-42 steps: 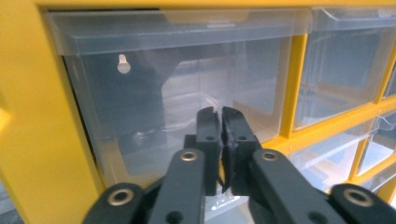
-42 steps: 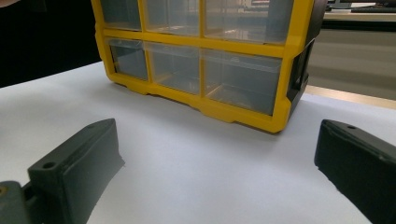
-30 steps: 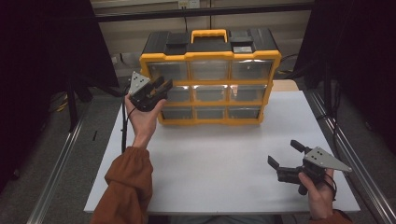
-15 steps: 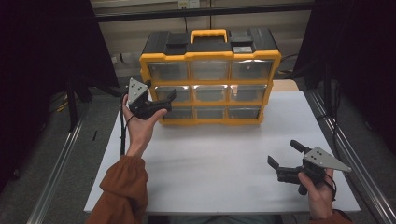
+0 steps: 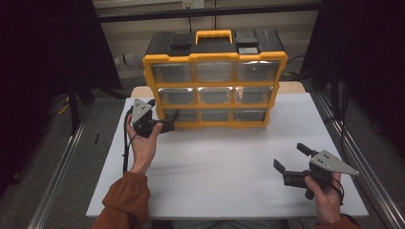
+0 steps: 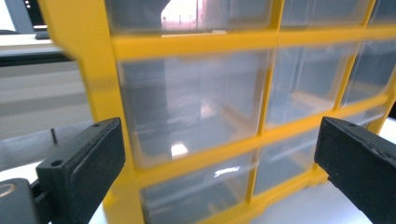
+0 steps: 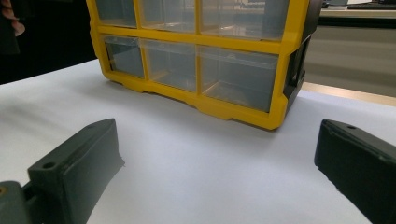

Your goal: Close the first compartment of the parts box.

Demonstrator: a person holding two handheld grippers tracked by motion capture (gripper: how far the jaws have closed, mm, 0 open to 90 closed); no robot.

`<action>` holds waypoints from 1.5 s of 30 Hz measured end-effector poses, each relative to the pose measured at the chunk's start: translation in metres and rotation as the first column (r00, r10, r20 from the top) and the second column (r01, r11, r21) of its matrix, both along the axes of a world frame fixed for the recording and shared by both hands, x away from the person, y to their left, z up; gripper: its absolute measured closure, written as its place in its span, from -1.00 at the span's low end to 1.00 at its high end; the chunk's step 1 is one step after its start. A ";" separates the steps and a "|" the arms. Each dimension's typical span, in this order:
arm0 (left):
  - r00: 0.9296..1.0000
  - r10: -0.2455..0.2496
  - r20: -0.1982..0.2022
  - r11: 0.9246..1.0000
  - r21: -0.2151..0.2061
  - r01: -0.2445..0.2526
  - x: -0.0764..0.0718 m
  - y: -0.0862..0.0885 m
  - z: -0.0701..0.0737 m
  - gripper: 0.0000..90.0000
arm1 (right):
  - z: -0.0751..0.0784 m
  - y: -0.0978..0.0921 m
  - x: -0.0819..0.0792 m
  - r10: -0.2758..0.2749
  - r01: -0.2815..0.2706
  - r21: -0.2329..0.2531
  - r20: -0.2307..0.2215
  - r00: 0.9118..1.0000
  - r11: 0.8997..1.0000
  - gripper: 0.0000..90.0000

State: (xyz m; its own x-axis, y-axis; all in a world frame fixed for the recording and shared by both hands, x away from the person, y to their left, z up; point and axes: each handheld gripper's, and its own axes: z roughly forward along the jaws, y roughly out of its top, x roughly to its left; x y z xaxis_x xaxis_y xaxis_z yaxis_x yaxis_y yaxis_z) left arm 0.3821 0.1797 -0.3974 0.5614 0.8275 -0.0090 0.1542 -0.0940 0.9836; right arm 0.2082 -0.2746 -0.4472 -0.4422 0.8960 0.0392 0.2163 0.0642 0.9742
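yellow-framed plastic organiser with clear drawers (image 5: 215, 81) looks rigid but slick; left gripper (image 5: 165, 121), jaws spread, should pinch a drawer's front lip. right gripper (image 5: 291, 164) rests spread.

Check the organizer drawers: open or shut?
Shut: every drawer front sits flush in the organizer frame; the left gripper is open beside it.

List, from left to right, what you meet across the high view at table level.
Left gripper → yellow drawer cabinet → right gripper, all over the white table.
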 end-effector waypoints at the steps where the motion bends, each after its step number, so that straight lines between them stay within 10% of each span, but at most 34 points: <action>1: 1.000 -0.018 -0.011 1.000 0.023 0.018 -0.004 0.001 -0.003 -0.95 | 0.000 0.000 0.000 0.001 -0.001 0.001 -0.006 1.000 1.000 -1.00; 11: 1.000 0.003 0.019 1.000 0.019 -0.004 -0.030 0.009 -0.013 -0.93 | 0.000 0.001 0.000 0.005 -0.005 0.001 -0.008 1.000 1.000 -1.00; 28: 0.996 -0.075 -0.048 0.997 0.012 0.076 -0.064 0.027 -0.035 -0.92 | 0.000 0.001 -0.001 0.006 -0.006 -0.001 -0.001 1.000 1.000 -1.00; 45: 0.998 0.014 -0.059 0.998 -0.061 -0.018 -0.088 0.063 -0.046 -0.92 | 0.001 -0.002 -0.003 -0.009 0.009 0.000 0.008 1.000 1.000 -1.00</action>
